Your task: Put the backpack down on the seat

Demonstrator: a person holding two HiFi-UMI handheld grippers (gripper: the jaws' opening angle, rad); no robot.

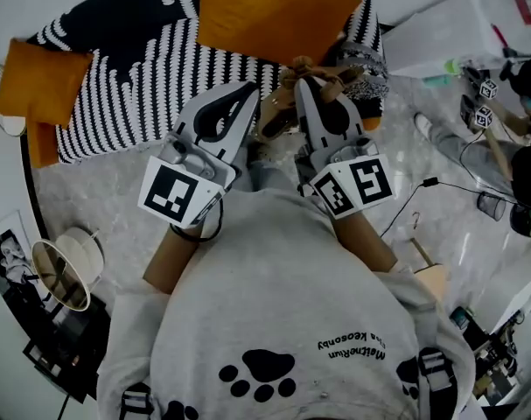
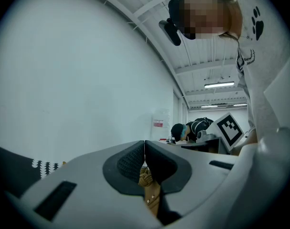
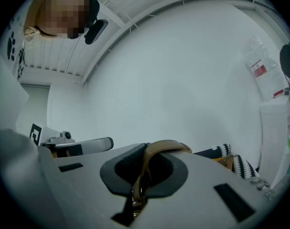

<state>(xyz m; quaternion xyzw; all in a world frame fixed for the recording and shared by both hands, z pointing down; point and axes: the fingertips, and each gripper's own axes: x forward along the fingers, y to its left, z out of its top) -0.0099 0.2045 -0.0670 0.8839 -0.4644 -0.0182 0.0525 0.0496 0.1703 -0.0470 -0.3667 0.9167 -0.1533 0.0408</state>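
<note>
Both my grippers are clenched. The left gripper (image 1: 246, 90) has its jaws pressed together on a braided tan strap piece (image 2: 147, 180), and the right gripper (image 1: 305, 84) is pinched on a tan strap loop (image 3: 166, 146) that arches over its jaw tips. The backpack (image 1: 363, 68) hangs from these straps between and just beyond the two grippers. It is at the near edge of the seat (image 1: 134, 86), a sofa under a black-and-white striped cover. I cannot tell whether its bottom is touching the cover. Directly behind the backpack, on the far side, a large orange cushion (image 1: 274, 11) leans on the seat and takes up the middle. A smaller orange cushion (image 1: 42, 81) sits at the left end, well apart from the bag. The striped stretch between them is bare. On the pale floor (image 1: 99, 191) to my near left stands a round mirror (image 1: 59, 274). On the right a black cable (image 1: 422, 184) trails across the floor, and farther right another person (image 1: 523, 125) bends over their own marker-cubed grippers, well clear of mine.
</note>
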